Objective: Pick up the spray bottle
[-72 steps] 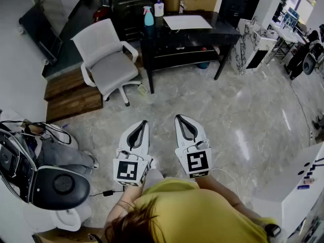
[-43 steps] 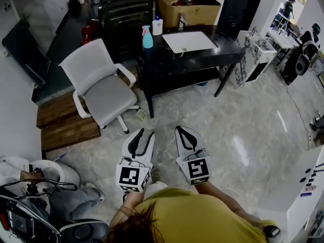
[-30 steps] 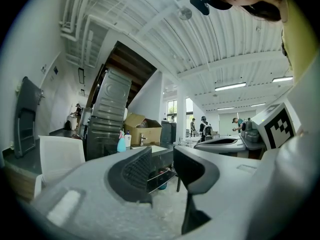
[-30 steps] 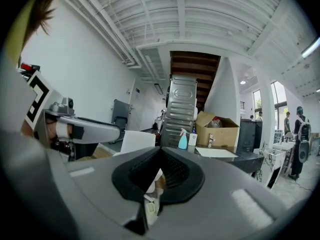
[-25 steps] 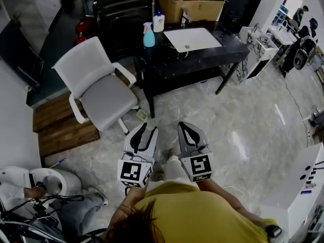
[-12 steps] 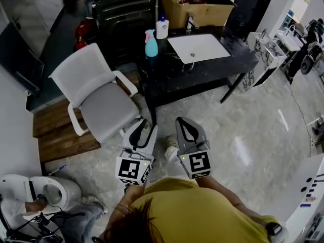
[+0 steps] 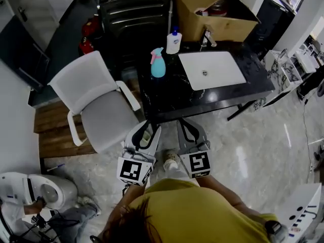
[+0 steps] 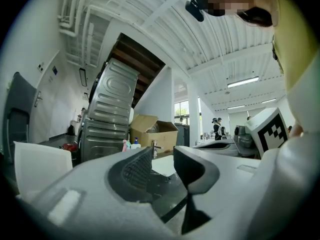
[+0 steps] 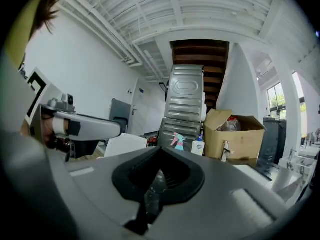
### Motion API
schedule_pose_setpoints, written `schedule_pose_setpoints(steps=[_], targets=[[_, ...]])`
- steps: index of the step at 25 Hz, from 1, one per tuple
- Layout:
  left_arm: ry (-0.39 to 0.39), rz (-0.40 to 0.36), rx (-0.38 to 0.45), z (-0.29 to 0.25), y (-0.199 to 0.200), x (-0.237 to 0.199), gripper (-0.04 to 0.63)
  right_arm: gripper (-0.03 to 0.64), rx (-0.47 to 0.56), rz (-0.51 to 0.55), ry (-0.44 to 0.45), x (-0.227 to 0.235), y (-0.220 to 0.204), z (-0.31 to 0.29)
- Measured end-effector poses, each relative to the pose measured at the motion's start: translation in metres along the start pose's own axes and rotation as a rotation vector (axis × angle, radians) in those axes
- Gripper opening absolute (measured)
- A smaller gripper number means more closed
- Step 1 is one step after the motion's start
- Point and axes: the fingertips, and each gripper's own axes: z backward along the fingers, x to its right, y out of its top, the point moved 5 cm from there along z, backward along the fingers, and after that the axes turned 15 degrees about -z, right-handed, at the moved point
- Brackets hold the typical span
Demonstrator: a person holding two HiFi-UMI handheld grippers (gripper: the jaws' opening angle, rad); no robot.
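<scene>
The spray bottle is teal with a pink trigger. It stands upright near the left end of a black table, well ahead of both grippers. It shows small and far off in the left gripper view and the right gripper view. My left gripper is held level at the table's near edge. It is open, with a narrow gap and nothing in it. Beside it, my right gripper is shut and empty, its tips meeting.
A white pump bottle stands behind the spray bottle. A white sink basin with a tap is set into the table, and an open cardboard box sits behind it. A white office chair stands left of the table, by a metal cabinet.
I have walked toward the black table with both grippers, so the table and spray bottle are now much closer. The jaws of both grippers look unchanged.
</scene>
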Motion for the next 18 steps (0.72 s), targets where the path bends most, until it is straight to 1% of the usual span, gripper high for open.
schedule_pose_setpoints(steps=[5, 10, 18], targets=[[0.04, 0.004, -0.022, -0.054, -0.006, -0.023, 0.15, 0.0, -0.028, -0.002, 0.051, 0.039, 0.003, -0.053], [0.071, 0.007, -0.032, -0.096, -0.018, -0.043, 0.152, 0.0, -0.033, 0.009, 0.087, 0.067, 0.005, -0.092], [0.073, 0.016, -0.027, -0.139, -0.03, -0.053, 0.152, 0.0, -0.034, 0.007, 0.07, 0.102, 0.004, -0.115]])
